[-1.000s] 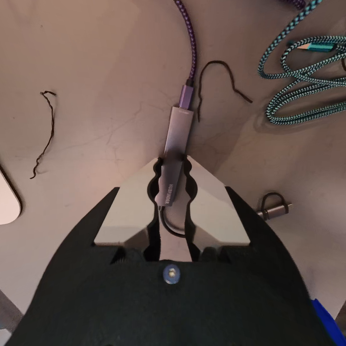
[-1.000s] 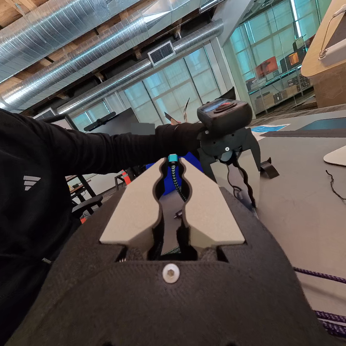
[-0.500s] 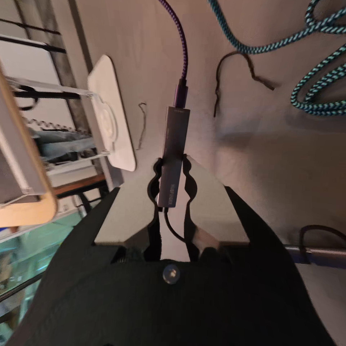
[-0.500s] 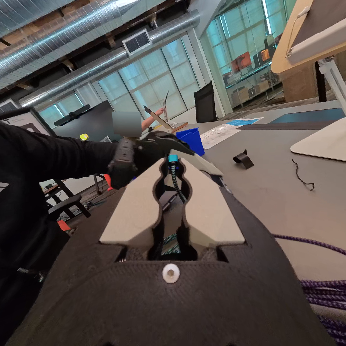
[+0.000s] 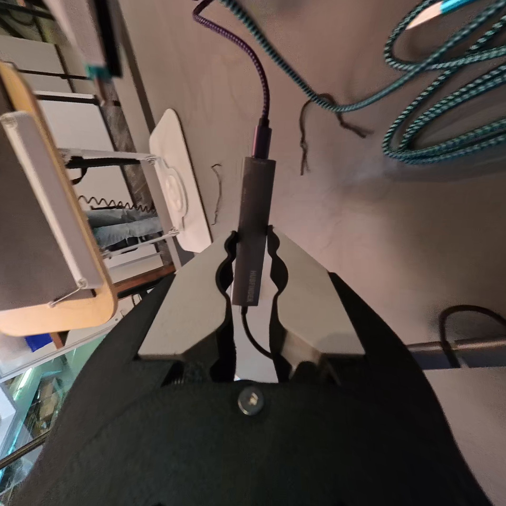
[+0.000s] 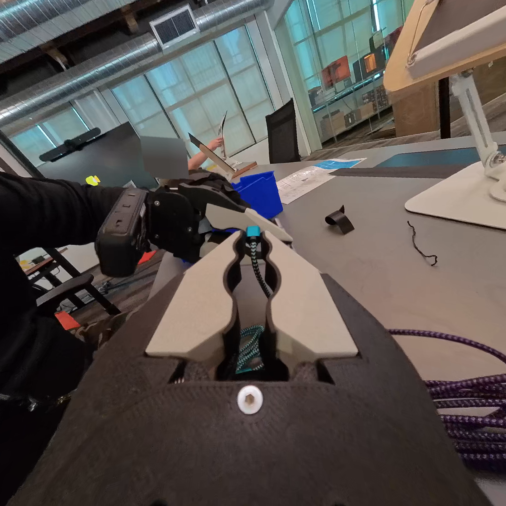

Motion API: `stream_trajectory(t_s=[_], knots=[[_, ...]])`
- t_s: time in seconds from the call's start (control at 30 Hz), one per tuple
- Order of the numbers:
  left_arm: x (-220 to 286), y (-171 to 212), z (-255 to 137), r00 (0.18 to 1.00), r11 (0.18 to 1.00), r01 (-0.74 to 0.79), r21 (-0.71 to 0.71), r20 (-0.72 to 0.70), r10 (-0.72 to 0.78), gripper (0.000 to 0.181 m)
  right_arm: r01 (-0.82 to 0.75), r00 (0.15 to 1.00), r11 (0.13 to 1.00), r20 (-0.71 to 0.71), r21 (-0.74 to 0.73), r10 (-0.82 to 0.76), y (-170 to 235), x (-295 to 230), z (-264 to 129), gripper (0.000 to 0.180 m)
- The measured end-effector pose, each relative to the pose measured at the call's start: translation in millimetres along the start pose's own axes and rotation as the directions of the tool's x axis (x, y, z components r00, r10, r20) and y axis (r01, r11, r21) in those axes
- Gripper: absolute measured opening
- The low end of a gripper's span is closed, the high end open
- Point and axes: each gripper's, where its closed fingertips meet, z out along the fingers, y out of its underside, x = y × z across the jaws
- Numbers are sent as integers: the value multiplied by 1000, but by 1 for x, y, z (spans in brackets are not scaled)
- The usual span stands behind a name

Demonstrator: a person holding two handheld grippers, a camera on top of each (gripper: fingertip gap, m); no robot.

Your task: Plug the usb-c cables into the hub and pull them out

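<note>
My left gripper [image 5: 251, 229] is shut on the slim grey hub [image 5: 255, 216], held above the grey table. A purple braided cable [image 5: 260, 74] is plugged into the hub's far end by its purple plug [image 5: 262, 141]. The hub's own thin black lead [image 5: 253, 336] curls back between my fingers. My right gripper [image 6: 252, 232] is shut on the teal braided cable [image 6: 256, 262], with its teal plug [image 6: 253, 231] sticking out past the fingertips. The left gripper shows in the right wrist view [image 6: 254, 216], just beyond that plug. Loops of the teal cable [image 5: 443, 90] lie on the table.
A white stand base [image 5: 178, 178] with a tilted wooden-edged board [image 5: 54, 219] stands at the table's edge; it also shows in the right wrist view [image 6: 451, 202]. Black thread scraps [image 5: 304, 137], a black clip [image 6: 338, 220], a coiled purple cable [image 6: 471, 410], a blue bin [image 6: 257, 191] and a grey adapter [image 5: 451, 356] lie around. The grippers' ends are close to 11 cm from one another.
My left gripper has swung the hub round with the purple cable in it, so the stand has come into view. My right gripper has brought the teal plug closer to the left gripper.
</note>
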Motion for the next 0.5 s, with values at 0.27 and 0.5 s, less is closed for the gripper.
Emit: stream_trajectory(t_s=[0.27, 0.5], knots=[[44, -10, 12, 985, 999, 8, -38, -173, -14, 19, -16, 1000, 999, -2, -29, 16, 7, 2, 3, 8], [56, -18, 1, 907, 975, 220, 11, -369, -201, 22, -16, 1000, 999, 7, -39, 17, 9, 0, 5, 9]])
